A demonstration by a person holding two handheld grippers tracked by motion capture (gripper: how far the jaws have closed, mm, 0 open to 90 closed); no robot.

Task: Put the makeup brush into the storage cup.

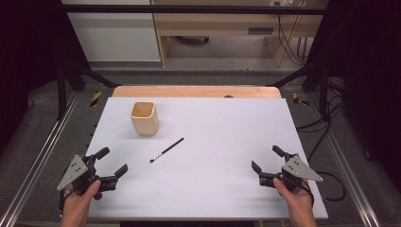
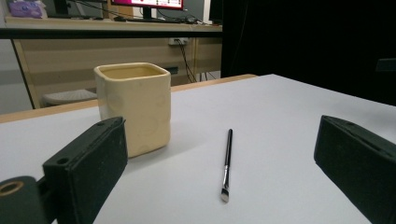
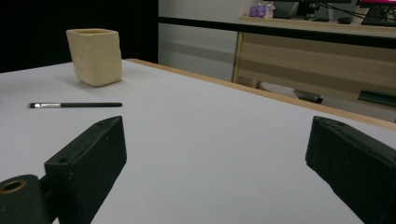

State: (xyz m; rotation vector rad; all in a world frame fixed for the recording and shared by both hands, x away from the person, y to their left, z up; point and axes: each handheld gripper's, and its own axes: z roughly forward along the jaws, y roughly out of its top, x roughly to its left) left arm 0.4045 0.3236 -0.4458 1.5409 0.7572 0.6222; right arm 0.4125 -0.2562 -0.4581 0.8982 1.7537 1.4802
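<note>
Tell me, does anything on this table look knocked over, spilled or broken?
Nothing stands out. The cream cup stands upright and looks whole, and the thin black brush lies flat on the white table, apart from the cup. No spill shows. The left gripper and right gripper rest open near the front corners.

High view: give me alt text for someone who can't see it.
A thin black brush lies flat on the white table, apart from an upright cream square cup behind it. The left gripper and right gripper sit open near the front corners, each held in a hand.
</note>
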